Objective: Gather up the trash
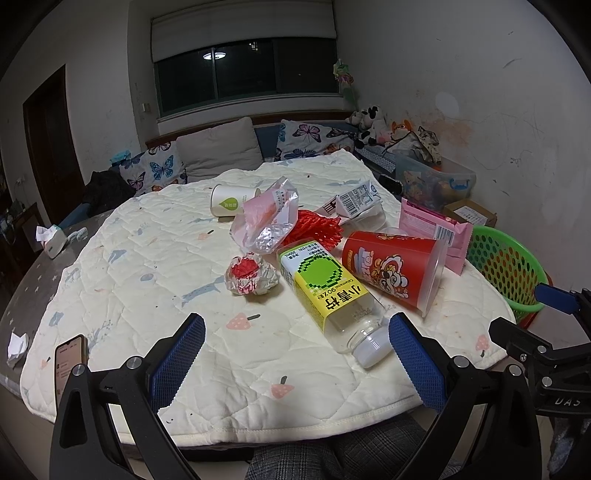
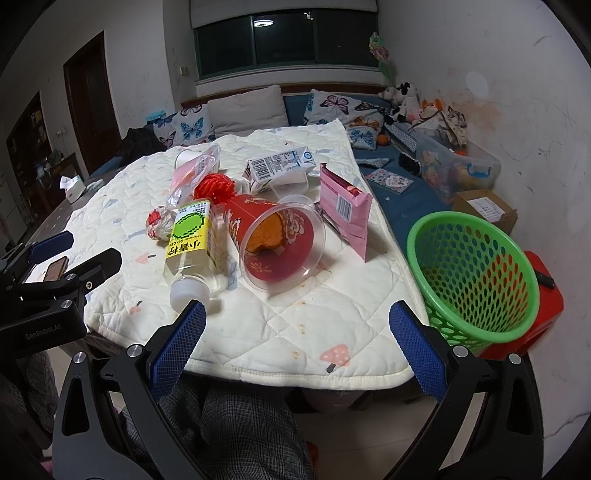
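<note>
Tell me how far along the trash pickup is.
Nothing looks done: the green basket appears empty. Nothing is in hand: the left claw and the right claw are both open and hold nothing. All the trash is still left on the quilt: bottle, red cup, foil ball, pink packet, carton and the rest.

Scuffed white walls; dark window under a half-raised blind, ceiling lamp reflected. Below, a blue sofa with butterfly cushions. Dark door at left.
</note>
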`<state>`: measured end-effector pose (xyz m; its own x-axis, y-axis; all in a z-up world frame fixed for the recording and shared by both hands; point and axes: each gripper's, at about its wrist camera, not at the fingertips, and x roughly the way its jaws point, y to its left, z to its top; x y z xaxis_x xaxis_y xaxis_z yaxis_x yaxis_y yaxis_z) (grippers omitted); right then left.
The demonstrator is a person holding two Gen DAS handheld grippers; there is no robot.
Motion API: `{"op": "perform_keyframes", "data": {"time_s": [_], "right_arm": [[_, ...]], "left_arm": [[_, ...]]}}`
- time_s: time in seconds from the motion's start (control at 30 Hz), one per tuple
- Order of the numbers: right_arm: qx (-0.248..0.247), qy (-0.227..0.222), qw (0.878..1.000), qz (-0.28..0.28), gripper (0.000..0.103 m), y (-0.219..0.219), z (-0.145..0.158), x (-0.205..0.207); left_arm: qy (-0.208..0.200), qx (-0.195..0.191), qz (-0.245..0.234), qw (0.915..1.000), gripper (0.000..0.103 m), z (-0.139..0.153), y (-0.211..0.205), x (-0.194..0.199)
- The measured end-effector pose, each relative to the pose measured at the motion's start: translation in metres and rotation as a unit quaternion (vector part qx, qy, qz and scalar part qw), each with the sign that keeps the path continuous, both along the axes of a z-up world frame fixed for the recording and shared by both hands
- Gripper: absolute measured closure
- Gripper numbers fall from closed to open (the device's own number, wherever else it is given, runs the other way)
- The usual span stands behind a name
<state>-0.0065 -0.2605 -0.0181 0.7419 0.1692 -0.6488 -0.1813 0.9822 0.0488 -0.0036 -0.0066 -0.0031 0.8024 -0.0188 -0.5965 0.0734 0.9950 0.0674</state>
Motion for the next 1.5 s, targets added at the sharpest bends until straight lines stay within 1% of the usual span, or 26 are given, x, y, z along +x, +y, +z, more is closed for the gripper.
{"op": "perform_keyframes", "data": {"time_s": [1.0,1.5], "right_arm": [[-0.003,0.012,1.000,0.006,0.004,0.003,-0.005,0.010],[-0.004,0.018,1.000,0.014,0.005,0.005,-0.008,0.017]], "left_arm": [[0.010,-0.004,0.001,0.9999,0.006,-0.004,0.002,0.008],[0.018,-0.002,0.002,0.9998,0.006,-0.008,0.006,0.020]]}}
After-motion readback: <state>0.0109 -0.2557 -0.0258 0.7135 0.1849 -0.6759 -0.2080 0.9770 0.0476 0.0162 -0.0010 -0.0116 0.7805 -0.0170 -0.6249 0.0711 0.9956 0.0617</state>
